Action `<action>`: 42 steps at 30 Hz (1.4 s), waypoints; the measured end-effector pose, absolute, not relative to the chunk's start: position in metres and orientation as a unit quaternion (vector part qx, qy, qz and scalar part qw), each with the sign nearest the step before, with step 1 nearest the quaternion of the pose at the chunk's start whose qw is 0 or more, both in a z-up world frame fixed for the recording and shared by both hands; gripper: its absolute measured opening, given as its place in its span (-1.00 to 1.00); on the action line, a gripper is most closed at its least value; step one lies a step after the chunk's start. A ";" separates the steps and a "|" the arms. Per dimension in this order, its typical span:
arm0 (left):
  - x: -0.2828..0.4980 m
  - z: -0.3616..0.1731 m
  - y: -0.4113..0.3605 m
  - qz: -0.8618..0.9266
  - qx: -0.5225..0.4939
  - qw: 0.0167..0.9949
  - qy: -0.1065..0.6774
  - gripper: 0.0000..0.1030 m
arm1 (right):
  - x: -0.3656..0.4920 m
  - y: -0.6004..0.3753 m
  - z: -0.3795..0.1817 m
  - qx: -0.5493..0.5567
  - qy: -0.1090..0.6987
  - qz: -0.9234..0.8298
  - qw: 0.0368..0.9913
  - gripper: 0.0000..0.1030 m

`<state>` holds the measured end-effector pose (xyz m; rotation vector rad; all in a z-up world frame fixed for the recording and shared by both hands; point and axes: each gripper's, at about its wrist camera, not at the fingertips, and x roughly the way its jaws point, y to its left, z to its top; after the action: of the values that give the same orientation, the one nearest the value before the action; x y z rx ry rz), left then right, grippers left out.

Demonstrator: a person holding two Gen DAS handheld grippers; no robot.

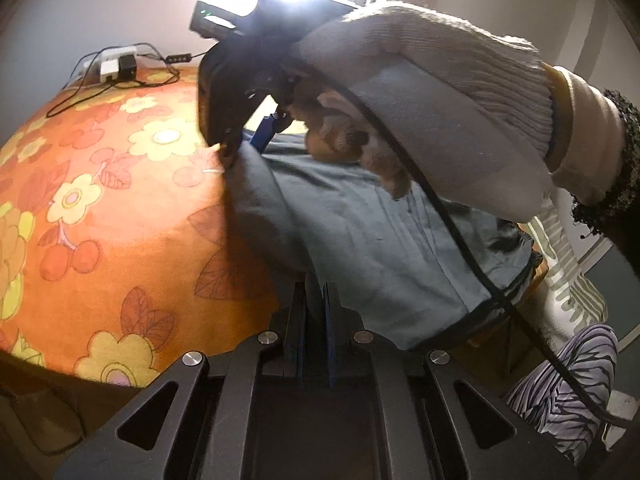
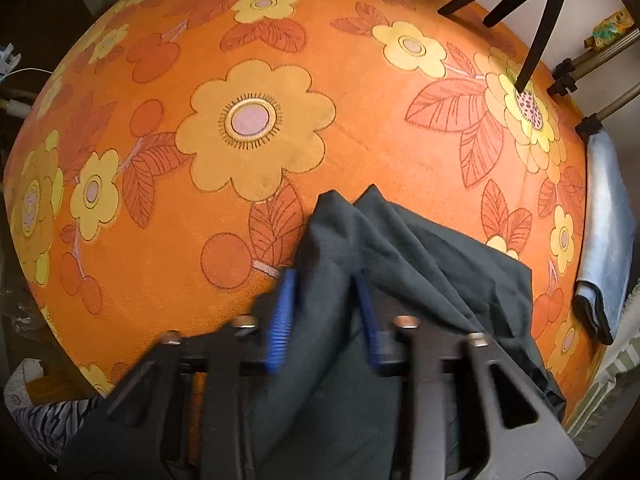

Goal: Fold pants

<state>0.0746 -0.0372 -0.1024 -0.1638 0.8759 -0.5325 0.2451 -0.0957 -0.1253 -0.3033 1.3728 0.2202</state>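
Slate-grey cloth, the pants (image 1: 372, 240), lies on the orange flowered table cover (image 1: 100, 200), bunched toward the near edge where the person stands. From what shows, the folding is at an early or middle stage: the fabric lies roughly flat in a broad panel with one rounded fold along its left side, yet no tidy finished stack is visible, so the squaring-up and at least one more fold look still to be done.

Down at the near edge, the left gripper (image 1: 316, 300) is clenched tight, and a thin ridge of the grey cloth rises between its fingers, so I judge it pinches the pants there. Across from it, the right gripper (image 2: 326, 304), carried in a hand wearing a white knit glove (image 1: 440, 92), points steeply down at the far corner of the garment. Its blue pads (image 2: 282, 316) stand a little apart with a peaked bunch of cloth between them; the picture is blurred, so I cannot tell whether they press on the fabric or merely straddle it.

A folded pale blue cloth (image 2: 608, 232) rests at the table's right edge, well apart from the pants, and black tripod legs (image 2: 532, 20) stand at the far side.
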 end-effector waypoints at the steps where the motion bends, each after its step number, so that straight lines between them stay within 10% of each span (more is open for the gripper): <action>1: 0.075 -0.103 -0.037 -0.253 -0.080 0.868 0.421 -0.88 | 0.245 -0.094 -0.126 -0.135 0.631 0.102 0.757 -0.61; 5: 0.077 -0.108 -0.034 -0.241 -0.082 0.866 0.429 -0.61 | 0.245 -0.096 -0.124 -0.117 0.628 0.105 0.762 -0.84; 7: 0.081 -0.112 -0.034 -0.236 -0.084 0.861 0.442 -0.05 | 0.247 -0.100 -0.122 -0.104 0.626 0.110 0.765 -0.86; 11: 0.087 -0.118 -0.034 -0.216 -0.076 0.864 0.449 -0.04 | 0.245 -0.106 -0.115 -0.088 0.619 0.116 0.772 -0.89; 30: 0.107 -0.124 -0.034 -0.188 -0.068 0.871 0.448 -0.07 | 0.238 -0.136 -0.082 -0.037 0.587 0.138 0.797 -0.92; 37: 0.106 -0.126 -0.041 -0.205 -0.063 0.870 0.445 -0.74 | 0.236 -0.145 -0.076 -0.031 0.580 0.140 0.802 -0.93; 42: 0.102 -0.117 -0.044 -0.217 -0.073 0.873 0.431 -0.87 | 0.234 -0.149 -0.074 -0.026 0.575 0.140 0.806 -0.93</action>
<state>0.1016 -0.0437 -0.1175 -0.1517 0.9016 -0.4541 0.2335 -0.1492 -0.0740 -0.0559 1.2302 0.3005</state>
